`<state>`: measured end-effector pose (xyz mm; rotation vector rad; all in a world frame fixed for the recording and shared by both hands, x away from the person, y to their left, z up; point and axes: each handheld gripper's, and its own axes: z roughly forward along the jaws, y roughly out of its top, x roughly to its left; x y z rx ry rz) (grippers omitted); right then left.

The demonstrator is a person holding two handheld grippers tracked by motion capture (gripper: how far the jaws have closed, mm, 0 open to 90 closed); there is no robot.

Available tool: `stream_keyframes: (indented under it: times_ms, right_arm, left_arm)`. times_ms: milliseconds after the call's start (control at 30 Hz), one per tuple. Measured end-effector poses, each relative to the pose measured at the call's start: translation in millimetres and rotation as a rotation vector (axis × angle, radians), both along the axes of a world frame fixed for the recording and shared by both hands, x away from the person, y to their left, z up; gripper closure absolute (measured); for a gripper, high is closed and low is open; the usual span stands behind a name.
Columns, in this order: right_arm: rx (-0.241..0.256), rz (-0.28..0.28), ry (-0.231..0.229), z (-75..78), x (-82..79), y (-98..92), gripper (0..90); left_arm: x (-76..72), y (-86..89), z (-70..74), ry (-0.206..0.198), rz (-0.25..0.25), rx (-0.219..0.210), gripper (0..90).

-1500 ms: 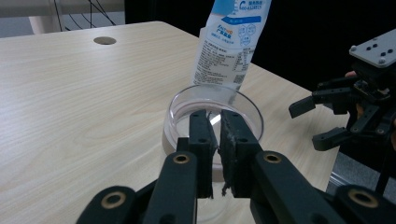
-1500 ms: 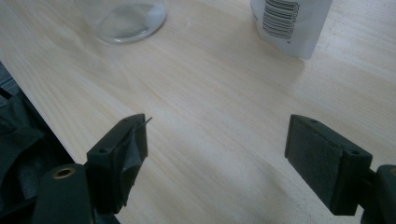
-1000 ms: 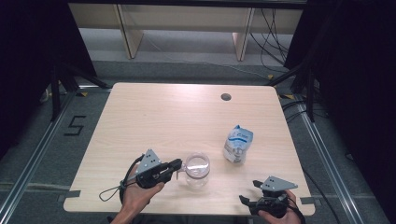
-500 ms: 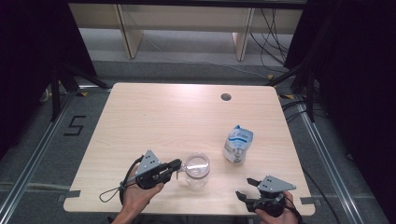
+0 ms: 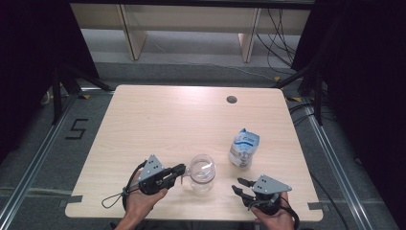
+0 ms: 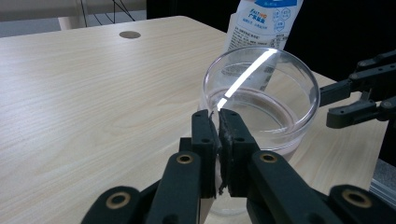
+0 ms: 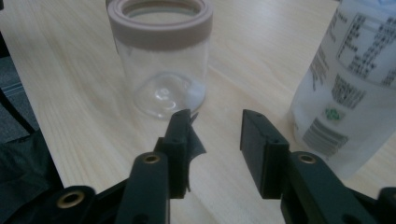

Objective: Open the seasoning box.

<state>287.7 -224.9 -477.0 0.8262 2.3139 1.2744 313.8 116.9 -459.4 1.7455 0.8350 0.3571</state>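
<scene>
The jar [image 5: 201, 171] stands upright and open-mouthed near the table's [image 5: 158, 120] front edge, between the 2 grippers, with the pouch [image 5: 244, 147] just beyond it to the right. The left gripper [image 5: 179, 169] is held at the jar's left side, and in the left gripper view its jaws are seen pinched together on the near rim [image 6: 219, 105], 1 pad inside the glass and 1 outside, so the jar is clamped by its wall. The right gripper [image 5: 238, 185] is kept low at the front right, its jaws apart and holding nothing; seen from it, the jar [image 7: 161, 56] lies ahead and to the left, and the pouch [image 7: 348, 79] rises close by on the right. The step in hand is judged to be steadying the jar while the pouch is fetched. A rim pinch is a thin hold on smooth glass, so the clamp is best kept firm and level and the jar left flat on the wood rather than lifted or tipped. The right gripper would be swung right towards the pouch, which is soft and likely to buckle, so a grasp high on its body, near the top seam, is judged safer. The jar must not be nudged on the way.
</scene>
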Motion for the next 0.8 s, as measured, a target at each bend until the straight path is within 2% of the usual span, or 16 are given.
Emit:
stream_keyframes:
  times_ms: [33, 67, 133, 167, 200, 233, 300, 333, 367, 433, 600, 733, 800]
  right_arm:
    - [0.004, -0.005, -0.012, 0.9, 0.5, 1.8, 69.5]
    - [0.009, 0.0, -0.049, 1.3, 3.1, 2.9, 71.5]
    - [0.011, 0.011, -0.058, 3.0, 5.9, 6.7, 74.8]
    - [0.014, 0.011, -0.055, 3.9, 6.7, 7.4, 76.1]
    - [0.039, 0.004, -0.019, 4.3, 5.1, 10.7, 78.0]
    - [0.04, 0.027, -0.064, 4.9, 9.7, 11.6, 78.7]
    - [0.044, 0.038, -0.049, 7.4, 10.9, 16.5, 80.9]
    - [0.045, 0.039, -0.069, 8.1, 12.7, 19.0, 82.0]
    - [0.045, 0.059, -0.07, 9.1, 14.7, 21.4, 82.8]
    - [0.059, 0.057, -0.07, 10.2, 17.6, 26.6, 83.5]
    - [0.051, 0.072, -0.066, 14.4, 24.5, 37.4, 84.6]
    - [0.032, 0.091, -0.091, 18.3, 26.9, 43.5, 84.6]
    - [0.048, 0.084, -0.097, 18.8, 27.0, 45.7, 84.6]
  left_arm:
    - [0.5, 0.6, 0.0, -0.011, -0.006, 0.008, 84.7]
    - [0.4, 0.5, -0.1, -0.012, -0.005, 0.007, 84.7]
    - [0.6, 0.6, -0.1, -0.018, -0.009, 0.009, 84.7]
    - [0.2, 0.4, -0.3, -0.016, -0.005, 0.007, 84.7]
    - [0.2, 0.3, -0.5, -0.015, -0.004, 0.004, 84.8]
    - [0.3, 0.4, -0.4, -0.016, -0.005, 0.005, 84.8]
    - [0.4, 0.4, -0.3, -0.007, -0.004, 0.002, 84.7]
    - [0.0, 0.0, -0.5, -0.005, -0.002, -0.002, 84.7]
    - [-0.1, 0.1, -0.6, -0.011, 0.0, 0.0, 84.7]
    - [0.5, 0.7, -0.5, -0.021, -0.011, 0.008, 84.7]
    - [0.3, 0.8, -0.9, -0.02, -0.008, 0.004, 84.7]
    - [0.7, 1.1, -0.9, -0.016, -0.01, 0.001, 84.6]
    - [0.7, 1.2, -1.0, -0.018, -0.012, 0.001, 84.6]
